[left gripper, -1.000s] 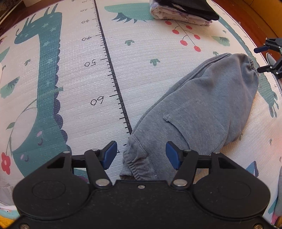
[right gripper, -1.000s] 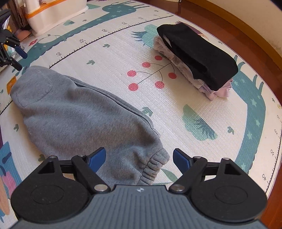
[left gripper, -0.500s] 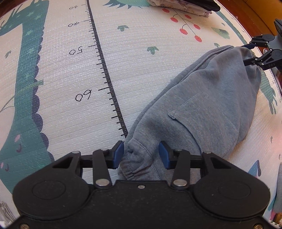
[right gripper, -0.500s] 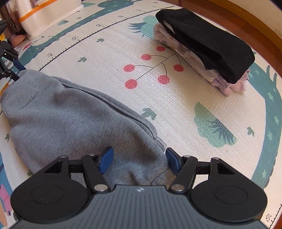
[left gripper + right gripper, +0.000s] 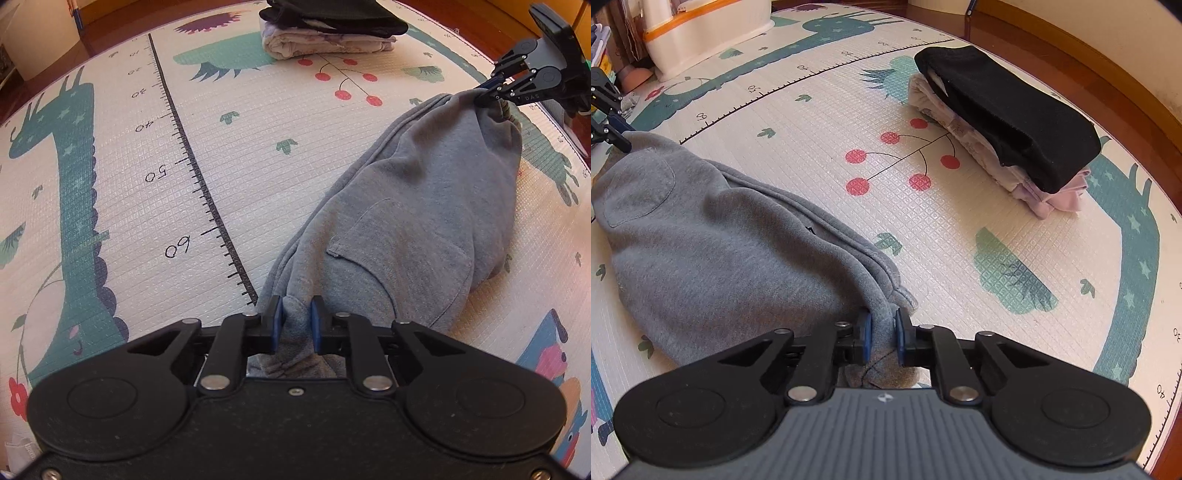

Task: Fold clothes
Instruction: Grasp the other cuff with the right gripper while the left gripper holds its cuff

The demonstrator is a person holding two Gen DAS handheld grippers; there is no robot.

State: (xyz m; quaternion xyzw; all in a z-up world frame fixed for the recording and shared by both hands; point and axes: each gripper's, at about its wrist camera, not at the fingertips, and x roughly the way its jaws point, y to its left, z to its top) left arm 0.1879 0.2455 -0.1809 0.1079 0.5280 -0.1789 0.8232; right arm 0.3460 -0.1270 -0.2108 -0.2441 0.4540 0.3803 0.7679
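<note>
Grey sweatpants (image 5: 417,221) lie folded lengthwise on the play mat, a patch pocket facing up. My left gripper (image 5: 296,323) is shut on one end of them, grey cloth bunched between its blue pads. My right gripper (image 5: 882,334) is shut on the opposite end, at the elastic hem. Each gripper shows in the other's view: the right gripper (image 5: 487,92) at the far end of the pants, the left gripper (image 5: 618,134) at the upper left. The sweatpants (image 5: 713,236) stretch between the two.
A stack of folded clothes (image 5: 1004,118), black on top of pale lilac, sits on the play mat (image 5: 122,155) beyond the pants; the folded stack (image 5: 332,26) also shows at the top of the left view. A white bin with orange trim (image 5: 701,29) stands at the mat's far edge. Wooden floor (image 5: 1071,66) borders the mat.
Both grippers moved in onto the ends of the sweatpants and went from open to shut on the cloth. The ends are lifted slightly off the mat.
</note>
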